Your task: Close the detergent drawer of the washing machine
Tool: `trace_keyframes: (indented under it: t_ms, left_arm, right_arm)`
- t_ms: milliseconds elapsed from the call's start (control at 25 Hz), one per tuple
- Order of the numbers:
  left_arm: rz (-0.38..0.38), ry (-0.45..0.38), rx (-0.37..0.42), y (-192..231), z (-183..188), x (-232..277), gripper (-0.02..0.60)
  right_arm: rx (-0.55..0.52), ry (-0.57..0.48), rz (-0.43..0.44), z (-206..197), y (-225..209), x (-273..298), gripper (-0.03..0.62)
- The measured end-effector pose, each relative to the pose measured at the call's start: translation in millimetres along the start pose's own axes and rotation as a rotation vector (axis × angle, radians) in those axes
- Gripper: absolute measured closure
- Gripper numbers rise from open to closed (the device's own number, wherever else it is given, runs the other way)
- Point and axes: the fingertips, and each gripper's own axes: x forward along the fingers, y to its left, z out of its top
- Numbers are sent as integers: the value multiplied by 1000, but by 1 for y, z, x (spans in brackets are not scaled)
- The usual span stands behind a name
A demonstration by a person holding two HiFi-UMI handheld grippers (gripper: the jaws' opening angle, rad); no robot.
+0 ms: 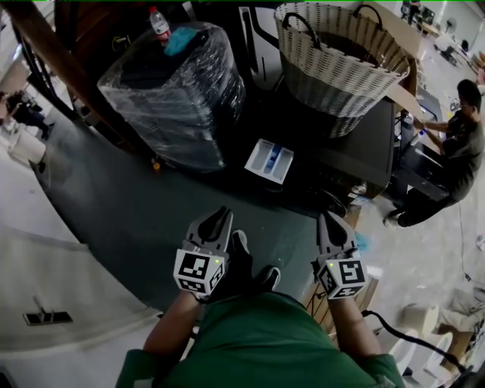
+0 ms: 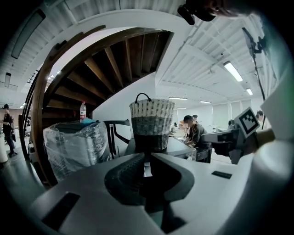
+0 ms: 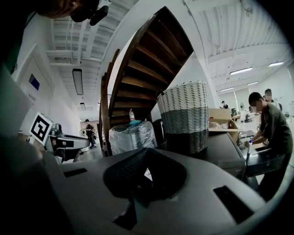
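The dark washing machine (image 1: 362, 148) stands ahead of me, and its white detergent drawer (image 1: 269, 161) sticks out of the front, open, with blue inside. My left gripper (image 1: 220, 216) is held low, short of the drawer and to its left, jaws together and empty. Level with it, my right gripper (image 1: 328, 221) sits below the machine's front, also shut and empty. In the left gripper view the left gripper (image 2: 146, 157) points at the machine (image 2: 177, 146). The right gripper (image 3: 146, 154) in its own view shows pads pressed together.
A woven basket (image 1: 341, 59) sits on the machine's top. A plastic-wrapped bulky appliance (image 1: 176, 91) with a bottle (image 1: 159, 23) on it stands to the left, under a wooden staircase (image 3: 142, 69). A person (image 1: 458, 148) works at the right. Grey floor (image 1: 114, 204) lies between.
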Motion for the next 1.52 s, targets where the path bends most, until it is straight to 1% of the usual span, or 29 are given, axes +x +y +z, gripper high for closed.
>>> trace_keyframes:
  t_ms: [240,520,680,880,960,1040,1120,1200,1360,1520]
  left_arm:
    - [-23,4,-13,2,-8,28,528]
    - [-42,47,-31,17,-34,66,528]
    - [-68,76,-47,30,-46,92,528]
    - [-81,85,-69,53,-55,127,528]
    - [-101,97,-45,57,-67,140,528]
    - [-135,110,8,59,-82,154,528]
    - [-166,142,34,60,-102,166,528]
    - [-181,171,32,62,-121,177,527]
    - [-180,221,-12,70,-153,206,526]
    - [-227,267,-4,59,-175,223,526]
  right_arm:
    - [-15,10,-51,3,-17,3,571]
    - [-29,39,-79,0,-25,26,571]
    - [-35,60,-102,-1,-32,50,571]
    - [-53,82,-130,5,-39,95,571]
    - [-58,96,-141,7,-42,114,571]
    - [-63,115,-154,6,-45,134,571]
    - [-68,144,-167,4,-47,150,571]
    - [-73,175,-182,2,-48,164,571]
    - [-81,203,-205,0,-53,191,571]
    - [-79,256,-221,-9,-61,199,571]
